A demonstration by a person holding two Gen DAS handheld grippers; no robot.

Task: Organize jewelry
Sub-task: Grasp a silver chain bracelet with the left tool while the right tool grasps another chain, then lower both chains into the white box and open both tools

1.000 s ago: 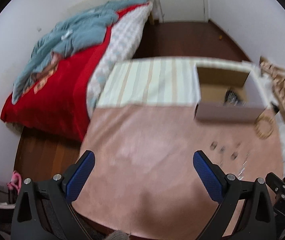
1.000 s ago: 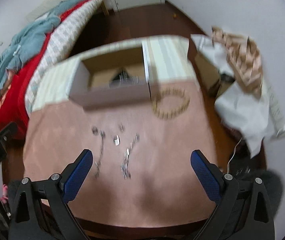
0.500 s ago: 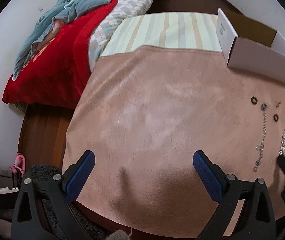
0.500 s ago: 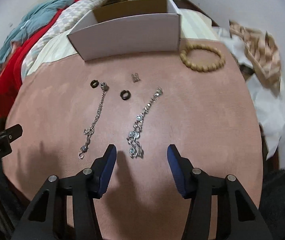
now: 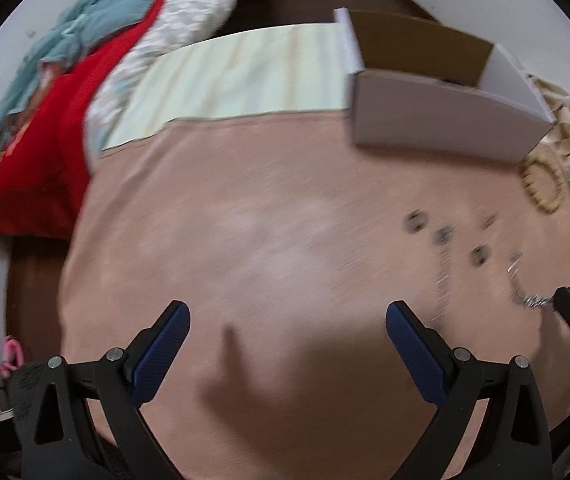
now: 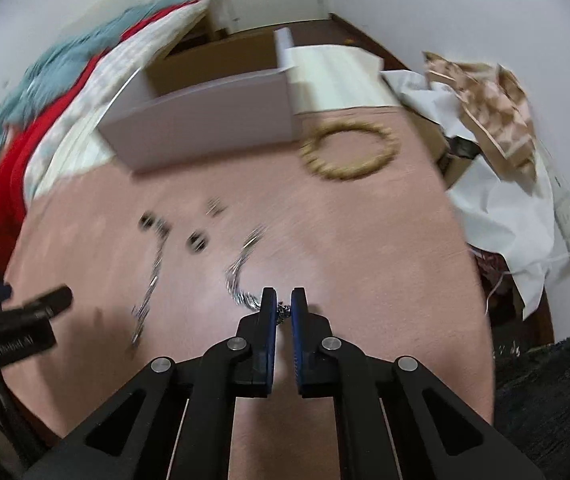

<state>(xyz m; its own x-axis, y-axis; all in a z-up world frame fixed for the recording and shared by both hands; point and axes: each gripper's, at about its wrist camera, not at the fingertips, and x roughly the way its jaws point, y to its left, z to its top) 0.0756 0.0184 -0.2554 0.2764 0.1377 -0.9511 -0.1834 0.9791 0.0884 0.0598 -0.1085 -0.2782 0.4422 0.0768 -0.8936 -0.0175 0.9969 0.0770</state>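
My right gripper [image 6: 283, 300] is shut on one end of a silver chain bracelet [image 6: 241, 268], which trails away over the pink cloth [image 6: 365, 240]. A second thin chain [image 6: 151, 280], two small dark rings [image 6: 197, 240] and a small charm [image 6: 215, 208] lie to its left. A wooden bead bracelet [image 6: 351, 152] lies beside the open white cardboard box [image 6: 205, 128]. My left gripper [image 5: 285, 340] is open and empty over bare cloth, left of the jewelry [image 5: 445, 236]. The box [image 5: 445, 120] stands far right in the left wrist view.
A bed with red and teal blankets [image 5: 45, 100] lies left of the table. White paper and a patterned bag [image 6: 485, 100] are piled at the right edge. A striped cloth [image 5: 245, 72] covers the far part of the table.
My right gripper has closed on the end of the silver chain bracelet and is pulling it. Both views have shifted and are blurred by motion.
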